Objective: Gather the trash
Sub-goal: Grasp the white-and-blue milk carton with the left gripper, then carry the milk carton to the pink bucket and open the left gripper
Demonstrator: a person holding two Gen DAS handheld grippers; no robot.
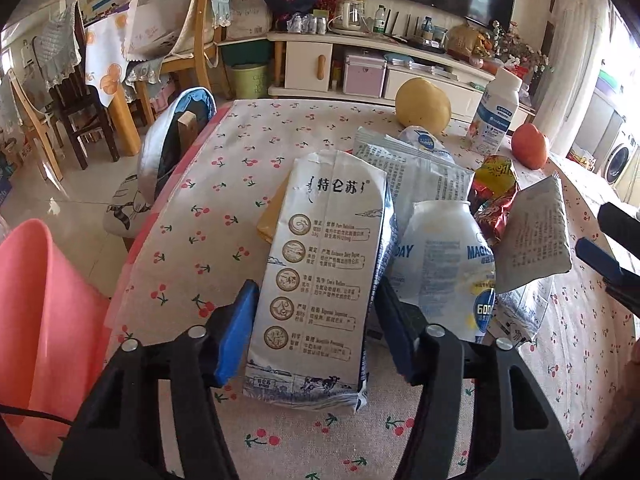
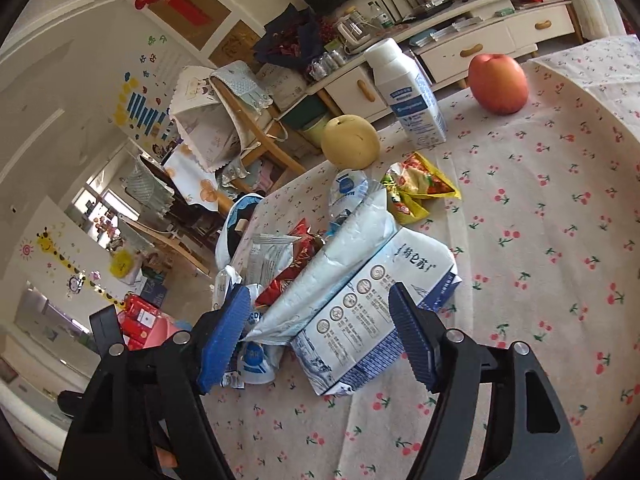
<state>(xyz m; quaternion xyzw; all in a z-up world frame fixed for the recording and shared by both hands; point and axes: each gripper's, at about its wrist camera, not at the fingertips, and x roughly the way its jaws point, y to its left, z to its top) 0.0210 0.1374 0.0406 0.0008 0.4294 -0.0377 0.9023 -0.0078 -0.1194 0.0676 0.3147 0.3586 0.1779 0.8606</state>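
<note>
looking at progress: barely started tbh, the whole trash pile is on the cherry-print table (image 1: 224, 184), nothing visibly binned yet
landmark: the flattened milk carton (image 1: 320, 276), everything below is placed off it
left gripper (image 1: 316, 336): jaws partway in, straddling the carton's near end. the pad on one side looks up against the carton's edge, the far one is hard to read, so can't say it's a real grip
right gripper (image 2: 318, 340): jaws fairly wide, around the pile beside and over the carton, a crumpled white pouch (image 2: 340, 264) sits between them, no squeeze visible
pink bin (image 1: 44, 320): off the table edge, left of the carton, insides hidden
still left: white squeeze pouch (image 1: 444, 264) touching the carton's right side, red and yellow snack wrappers (image 2: 416, 192) just behind it
probably not trash: pear (image 1: 423, 105), apple (image 2: 498, 82), upright bottle (image 2: 408, 92), all well behind the carton
</note>
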